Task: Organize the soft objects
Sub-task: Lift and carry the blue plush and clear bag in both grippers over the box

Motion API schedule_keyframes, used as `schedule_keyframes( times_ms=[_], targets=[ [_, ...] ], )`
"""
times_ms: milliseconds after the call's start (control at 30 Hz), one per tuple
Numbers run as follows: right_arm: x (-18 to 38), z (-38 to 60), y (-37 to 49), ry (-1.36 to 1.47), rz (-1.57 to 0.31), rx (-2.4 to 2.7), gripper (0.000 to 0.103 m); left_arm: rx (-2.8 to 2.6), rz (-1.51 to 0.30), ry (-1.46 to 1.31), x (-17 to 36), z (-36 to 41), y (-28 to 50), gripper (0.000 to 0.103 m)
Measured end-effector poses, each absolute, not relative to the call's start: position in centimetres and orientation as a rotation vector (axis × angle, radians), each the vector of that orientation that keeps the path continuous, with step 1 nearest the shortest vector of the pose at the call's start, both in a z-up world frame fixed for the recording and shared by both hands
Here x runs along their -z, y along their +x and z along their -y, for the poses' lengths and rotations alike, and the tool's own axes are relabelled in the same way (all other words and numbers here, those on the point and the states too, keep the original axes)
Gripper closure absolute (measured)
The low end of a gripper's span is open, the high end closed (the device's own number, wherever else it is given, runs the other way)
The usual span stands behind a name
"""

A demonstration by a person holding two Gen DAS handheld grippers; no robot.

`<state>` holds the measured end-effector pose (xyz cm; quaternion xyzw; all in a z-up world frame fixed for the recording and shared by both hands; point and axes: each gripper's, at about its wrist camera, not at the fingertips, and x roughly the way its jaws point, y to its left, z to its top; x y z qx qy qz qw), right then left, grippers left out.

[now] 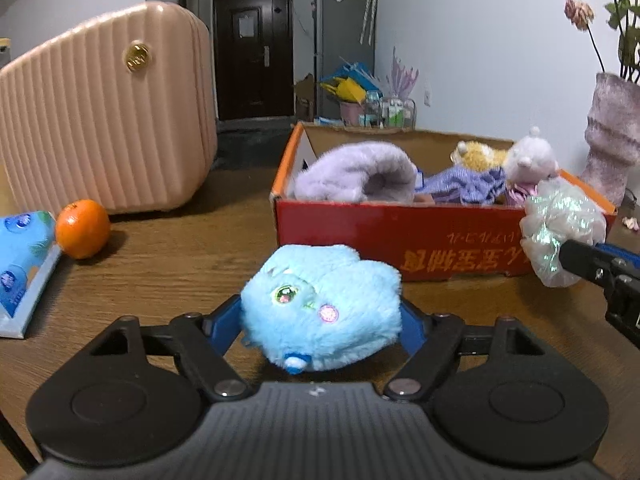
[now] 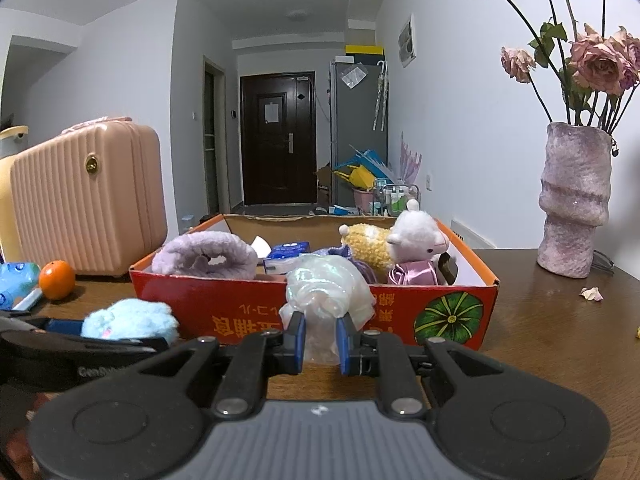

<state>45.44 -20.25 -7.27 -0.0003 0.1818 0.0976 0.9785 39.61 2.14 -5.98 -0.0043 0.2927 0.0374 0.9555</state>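
Note:
My left gripper is shut on a fluffy blue plush toy, held in front of the red cardboard box. The toy also shows in the right wrist view. My right gripper is shut on an iridescent white scrunchie, just before the box's front wall; it shows at the right of the left wrist view. The box holds a lilac fluffy item, a white plush, a yellow plush and purple cloth.
A pink ribbed case stands at the left on the wooden table, with an orange and a blue tissue pack beside it. A mauve vase of dried roses stands right of the box.

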Motion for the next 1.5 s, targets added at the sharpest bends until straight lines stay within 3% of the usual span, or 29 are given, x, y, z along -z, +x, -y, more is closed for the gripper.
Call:
schedule_keyframes(
  times_ms=[833,1500],
  targets=[
    [5.2,21.6,45.4,0.018,-0.215,-0.205,0.087,-0.14,-0.291,-0.074,-0.2,-2.2,35.9,0.024],
    [5.0,22.3,50.8,-0.014,-0.158,-0.207,0.087,-0.144,-0.23,-0.114,-1.1,1.7,41.6,0.024]
  ],
)
